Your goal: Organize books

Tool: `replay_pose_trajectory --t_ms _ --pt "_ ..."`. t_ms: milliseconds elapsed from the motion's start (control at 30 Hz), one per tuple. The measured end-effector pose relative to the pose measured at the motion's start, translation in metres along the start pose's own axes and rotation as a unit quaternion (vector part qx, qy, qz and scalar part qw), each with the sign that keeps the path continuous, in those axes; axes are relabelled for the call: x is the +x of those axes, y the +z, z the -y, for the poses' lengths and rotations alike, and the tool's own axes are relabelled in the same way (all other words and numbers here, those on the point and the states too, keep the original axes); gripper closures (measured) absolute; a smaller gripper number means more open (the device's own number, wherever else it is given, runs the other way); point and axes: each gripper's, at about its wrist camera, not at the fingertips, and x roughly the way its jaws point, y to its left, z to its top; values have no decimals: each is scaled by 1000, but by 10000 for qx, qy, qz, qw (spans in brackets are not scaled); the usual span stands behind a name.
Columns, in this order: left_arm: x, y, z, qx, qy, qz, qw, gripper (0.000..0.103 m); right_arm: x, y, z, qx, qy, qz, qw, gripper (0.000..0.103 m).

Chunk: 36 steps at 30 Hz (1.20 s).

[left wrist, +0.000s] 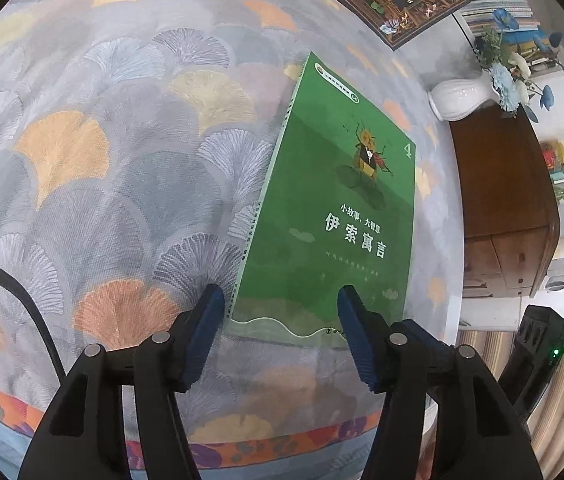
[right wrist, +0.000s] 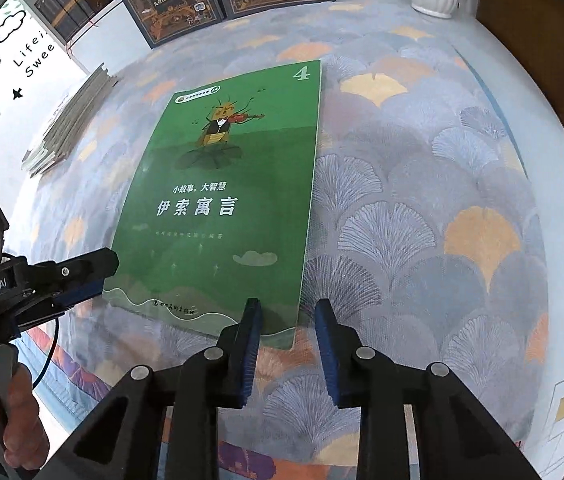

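Straddling the near right corner of the green book, the right gripper is seen with its blue pads set narrowly apart and nothing pressed between them, the book's edge lying on the cloth beneath the gap; the left gripper is recorded with jaws spread wide above the near edge of the same book, one pad over the cloth beside the spine, the other over the cover, neither clamped on anything. The book is noted lying flat, cover up, on the patterned tablecloth, showing a beetle with a violin, white Chinese title lettering and a numeral 4. In the right wrist view the left gripper is seen side-on at the book's near left corner, its handle held by a hand. Further out are listed: two dark ornate books lying at the far edge of the table, a stack of thin books at its left, a white vase with blue flowers, a brown wooden cabinet, and a black power strip showing a green light
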Motion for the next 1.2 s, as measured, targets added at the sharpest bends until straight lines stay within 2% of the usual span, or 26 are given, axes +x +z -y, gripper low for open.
replay_pose_trajectory --t_ms 100,200,300,367,467,500,533,567,600,667,700,767,800,933,1033,1100,1200 --pt "-2 0 1 -22 -45 -5 10000 52 2 -2 -5 -43 30 -6 10000 76" --pt "-7 0 3 -70 -320 -19 9995 52 3 -2 -5 -50 15 -15 10000 75" --pt "-16 2 0 -207 -805 13 9965 52 4 -1 4 150 197 -44 9997 75" --pt "-21 5 -7 -490 -1344 13 9897 52 4 0 10 285 323 -39 9991 75" --pt "-16 11 -14 -1078 -2220 -164 9689 52 4 0 13 325 429 -38 9985 75" --pt "-13 11 -14 -1143 -2282 -171 9667 52 3 0 13 311 436 -30 9986 75" --pt "-10 11 -12 -1151 -2233 -169 9678 54 3 -1 12 298 437 -30 9986 75" --pt "-5 11 -9 -1059 -2005 -152 9738 57 3 -1 12 281 432 -35 9987 75" --pt "-1 11 -7 -958 -1779 -158 9793 66 3 -1 12 261 423 -39 9988 75" --pt "10 9 -1 -747 -1444 -218 9865 92 3 -1 12 241 424 -39 9988 75" --pt "13 10 3 -629 -1300 -223 9893 97 3 -1 13 248 438 -37 9987 75" --pt "15 12 11 -464 -1098 -187 9927 97 3 -1 15 275 502 -72 9983 75" --pt "16 14 14 -424 -1128 -225 9925 97 2 0 17 276 565 -115 9980 75" --pt "21 24 25 -604 -1693 -525 9823 97 2 2 38 703 1081 -370 9910 75" --pt "20 26 31 -659 -1828 -565 9793 97 3 -1 62 1349 1635 -463 9762 74" --pt "22 26 34 -637 -1768 -580 9805 97 3 -2 67 1511 1719 -473 9723 74" --pt "26 27 32 -727 -1711 -651 9804 97 3 -2 64 1447 1609 -473 9752 74"
